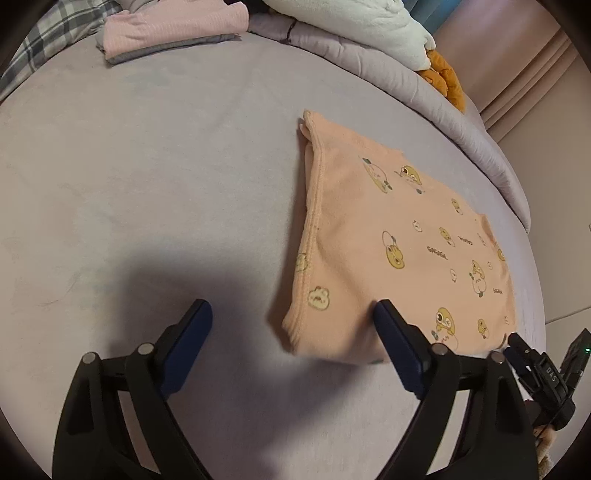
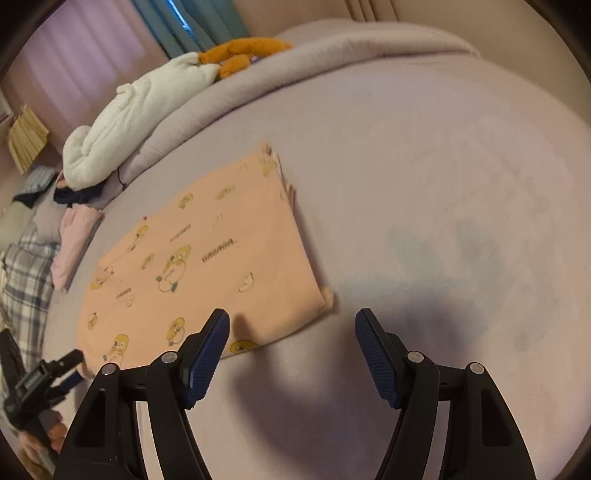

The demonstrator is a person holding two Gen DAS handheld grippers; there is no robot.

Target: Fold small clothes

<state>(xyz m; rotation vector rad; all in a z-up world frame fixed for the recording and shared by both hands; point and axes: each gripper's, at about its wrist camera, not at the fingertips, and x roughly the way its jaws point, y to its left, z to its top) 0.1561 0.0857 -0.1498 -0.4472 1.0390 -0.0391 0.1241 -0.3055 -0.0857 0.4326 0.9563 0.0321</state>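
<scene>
- Left tool (image 1: 291,314): jaws stand wide apart and hold nothing. One pad (image 1: 399,347) overlaps the near edge of the peach garment (image 1: 399,236) in view; whether it touches the cloth cannot be told. The other pad hangs over bare sheet.
- Right tool (image 2: 291,325): jaws parted, nothing between them. Its left pad (image 2: 208,354) sits at the garment's near edge; the right pad is over bare sheet, apart from the cloth.
- Garment: lies flat on the lilac bed sheet (image 1: 147,184), already doubled, with stacked edges showing along one side and a small tab of cloth poking out at the near corner (image 2: 327,295). Judged partly folded, another fold outstanding.
- Surroundings: a folded pink and grey pile (image 1: 170,29) sits well apart at the far side of the bed; a rolled duvet (image 1: 424,85) with a white plush toy (image 2: 129,118) runs beyond the garment.
- Risk: each tool straddles the hem rather than centring on it. Closing so could pinch only the top layer, and the lower layers would slide out of line.
- Risk: a low pad could catch the sheet with the cloth and drag it.
- Risk: uneven lift by the two tools would skew the fold.
</scene>
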